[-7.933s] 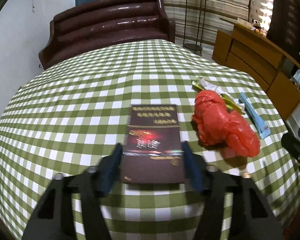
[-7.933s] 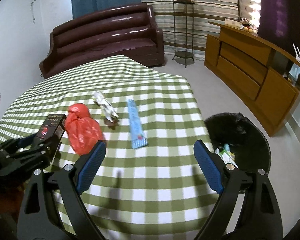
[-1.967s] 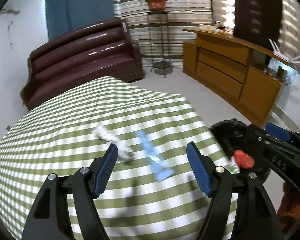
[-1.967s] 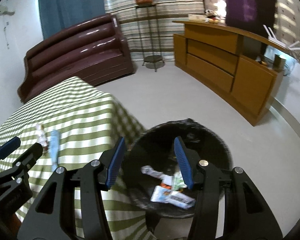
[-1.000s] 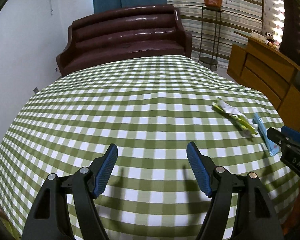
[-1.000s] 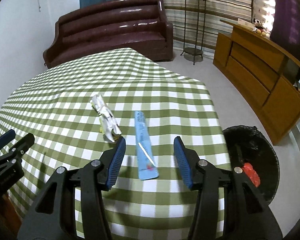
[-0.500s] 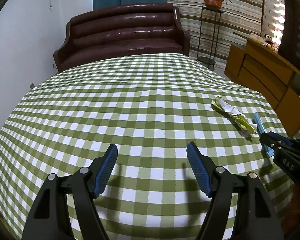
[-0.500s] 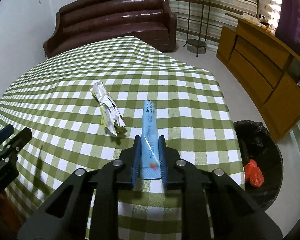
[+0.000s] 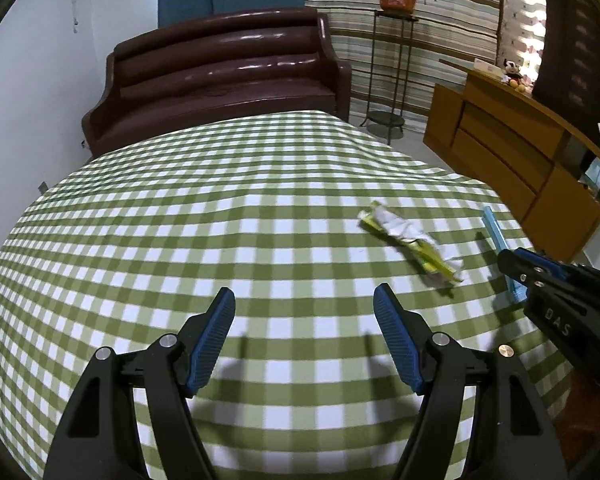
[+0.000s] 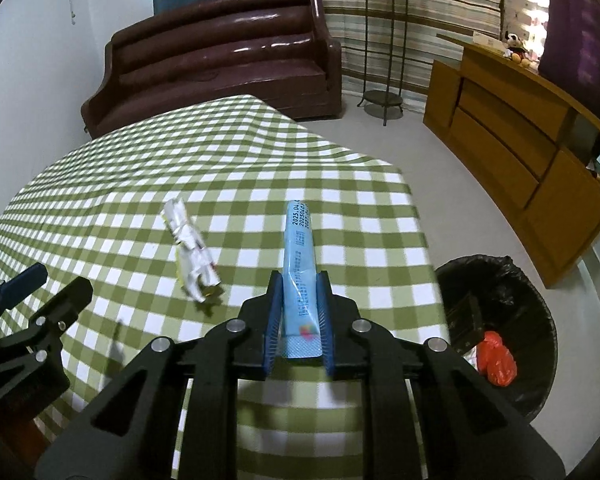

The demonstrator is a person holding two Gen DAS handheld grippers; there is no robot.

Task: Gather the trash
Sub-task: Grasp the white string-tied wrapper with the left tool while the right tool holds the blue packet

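The right gripper (image 10: pixel 298 316) was clenched on a long, flat, light-blue plastic wrapper with dark print (image 10: pixel 299 276), pinching it near its lower end between the blue pads (image 10: pixel 274 320). The wrapper's long axis ran almost straight up the middle of the right wrist view, away from the gripper, its free end with the printed date pointing toward the top of the frame and leaning only slightly left. In the left wrist view the same wrapper (image 9: pixel 496 236) showed as a thin blue strip at the right edge, its lower part hidden behind the right gripper (image 9: pixel 516 258).

The left gripper (image 9: pixel 304 334) hung released, its jaws wide apart above the green-and-white checked counter (image 9: pixel 180 232), holding nothing. It also showed at the lower left of the right wrist view (image 10: pixel 44 280).

A crumpled white-and-yellow wrapper (image 10: pixel 190 254) lay on the counter left of the blue one, apart from it, its long axis slanting from upper left to lower right. In the left wrist view it (image 9: pixel 410 242) sat right of centre with the same slant.

At the lower right of the right wrist view, a round bin lined with a black bag (image 10: pixel 540 280) stood on the floor just beside the counter edge, with a red plastic bag (image 10: pixel 496 360) inside. A dark brown leather sofa (image 10: pixel 220 48) stood beyond the counter.
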